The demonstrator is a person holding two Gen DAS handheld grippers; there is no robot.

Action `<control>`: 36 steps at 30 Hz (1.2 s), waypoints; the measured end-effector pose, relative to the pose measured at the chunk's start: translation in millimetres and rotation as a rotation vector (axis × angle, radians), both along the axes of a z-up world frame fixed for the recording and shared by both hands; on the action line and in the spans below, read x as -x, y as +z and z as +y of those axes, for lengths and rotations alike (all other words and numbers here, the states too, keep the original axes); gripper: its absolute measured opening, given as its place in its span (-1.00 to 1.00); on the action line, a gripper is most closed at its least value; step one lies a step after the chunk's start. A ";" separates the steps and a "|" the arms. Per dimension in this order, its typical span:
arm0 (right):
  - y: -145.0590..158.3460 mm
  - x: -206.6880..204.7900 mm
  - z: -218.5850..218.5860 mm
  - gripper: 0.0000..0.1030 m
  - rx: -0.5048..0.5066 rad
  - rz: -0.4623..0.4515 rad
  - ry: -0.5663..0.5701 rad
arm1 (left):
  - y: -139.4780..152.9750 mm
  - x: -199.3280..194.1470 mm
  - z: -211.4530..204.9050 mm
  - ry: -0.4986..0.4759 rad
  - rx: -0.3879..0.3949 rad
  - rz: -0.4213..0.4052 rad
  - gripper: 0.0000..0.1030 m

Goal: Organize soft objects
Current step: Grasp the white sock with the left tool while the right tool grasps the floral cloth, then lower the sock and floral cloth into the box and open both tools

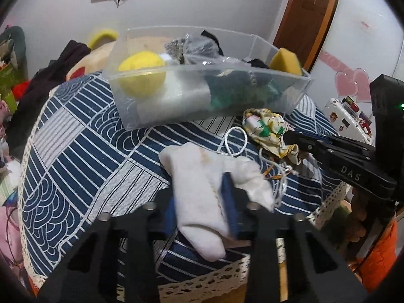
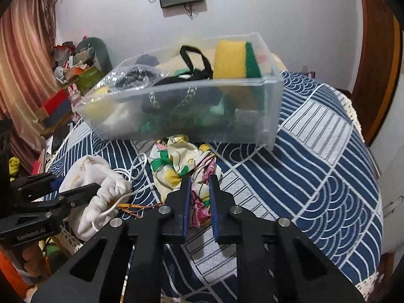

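White drawstring pouch [image 1: 202,189]: pinched between left gripper [image 1: 202,202] fingers, lifted for transfer. Floral cloth [image 2: 186,169]: clamped between right gripper [image 2: 199,197] fingers. Clear bin [image 2: 267,106], destination: ahead of both, on counter.

I see the white drawstring pouch [image 1: 202,189] crumpled and soft, pinched between my left gripper [image 1: 202,202] fingers, its white cord [image 1: 234,141] looping loose onto the blue-and-white patterned cloth. Just beside it lies the floral fabric pouch [image 2: 181,166], yellow, green and pink on cream, bunched up, with its near end between my right gripper [image 2: 199,202] fingers, which are closed in around it. Behind both sits the clear plastic bin [image 2: 267,101], already holding a yellow-and-green sponge [image 2: 234,60] propped at its right end, a yellow ball [image 1: 141,73] at its left and dark items in between.
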State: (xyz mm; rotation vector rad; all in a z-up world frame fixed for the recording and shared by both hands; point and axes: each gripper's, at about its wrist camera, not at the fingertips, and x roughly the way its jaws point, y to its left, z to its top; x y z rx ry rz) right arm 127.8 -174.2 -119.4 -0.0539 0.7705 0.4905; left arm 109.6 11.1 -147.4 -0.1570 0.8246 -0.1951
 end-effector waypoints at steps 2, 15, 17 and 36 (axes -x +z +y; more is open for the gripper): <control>4.0 3.6 -4.1 -0.79 0.000 -0.019 -0.008 | 4.4 3.9 0.2 -0.006 0.002 -0.013 -0.60; 36.0 21.2 -17.9 -0.80 -0.052 -0.114 -0.027 | 52.5 28.6 21.2 0.065 -0.008 -0.150 -0.62; 41.4 21.1 -17.5 -0.80 -0.062 -0.124 -0.014 | 63.4 30.2 22.8 0.080 -0.012 -0.177 -0.62; 100.7 9.3 6.7 -0.80 -0.087 -0.347 0.024 | 155.9 0.7 35.3 0.172 -0.062 -0.416 -0.62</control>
